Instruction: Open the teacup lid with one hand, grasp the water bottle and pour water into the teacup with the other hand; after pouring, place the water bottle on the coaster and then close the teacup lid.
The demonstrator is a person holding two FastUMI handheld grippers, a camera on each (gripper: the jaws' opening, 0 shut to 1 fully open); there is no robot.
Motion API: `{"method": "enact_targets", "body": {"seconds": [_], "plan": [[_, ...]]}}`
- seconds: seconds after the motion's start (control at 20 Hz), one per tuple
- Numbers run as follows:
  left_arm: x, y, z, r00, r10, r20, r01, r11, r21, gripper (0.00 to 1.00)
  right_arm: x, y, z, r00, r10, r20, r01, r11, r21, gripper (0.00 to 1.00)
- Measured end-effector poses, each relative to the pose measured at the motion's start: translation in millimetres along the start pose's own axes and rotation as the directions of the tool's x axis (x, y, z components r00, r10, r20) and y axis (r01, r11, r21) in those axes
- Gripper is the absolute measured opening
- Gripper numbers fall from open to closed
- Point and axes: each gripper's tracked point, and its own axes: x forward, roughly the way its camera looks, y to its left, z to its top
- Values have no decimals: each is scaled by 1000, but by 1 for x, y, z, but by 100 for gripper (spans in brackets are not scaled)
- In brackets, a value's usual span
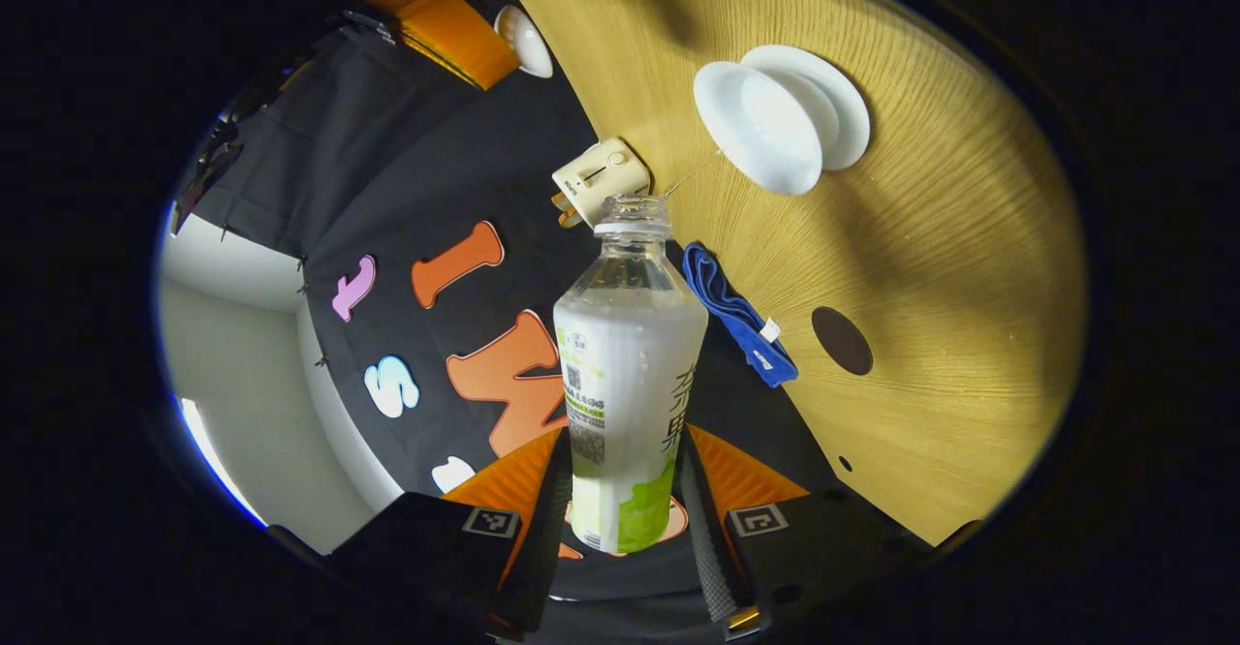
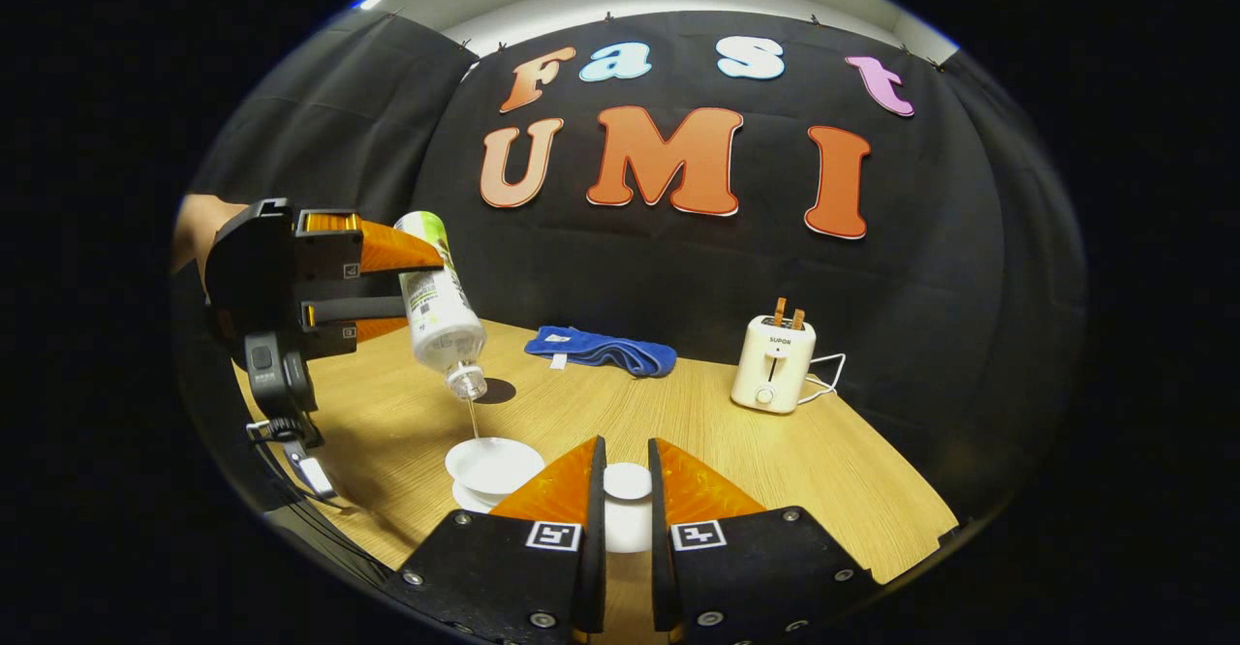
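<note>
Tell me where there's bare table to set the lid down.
Bare wood lies between the teacup and the toaster, in front of the blue cloth. It is crowded around the teacup, where the left gripper tips the water bottle near the coaster.

A cream toaster (image 2: 774, 364) stands upright near the table's (image 2: 852, 490) back edge, its cord (image 2: 823, 379) looped just beside it on the wood. A crumpled blue cloth (image 2: 601, 350) lies along the same back edge, well apart from the toaster.
</note>
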Motion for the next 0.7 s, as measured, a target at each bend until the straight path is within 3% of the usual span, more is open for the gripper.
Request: {"method": "enact_targets", "body": {"seconds": [0.45, 0.7], "plan": [[0, -16, 23, 999, -33, 39, 34, 999, -9, 64, 0, 1, -3, 1000, 7, -4, -7, 1000, 18, 19], [-1, -48, 26, 990, -132, 46, 137, 978, -155, 60, 6, 7, -10, 1000, 27, -16, -27, 999, 26, 19]]}}
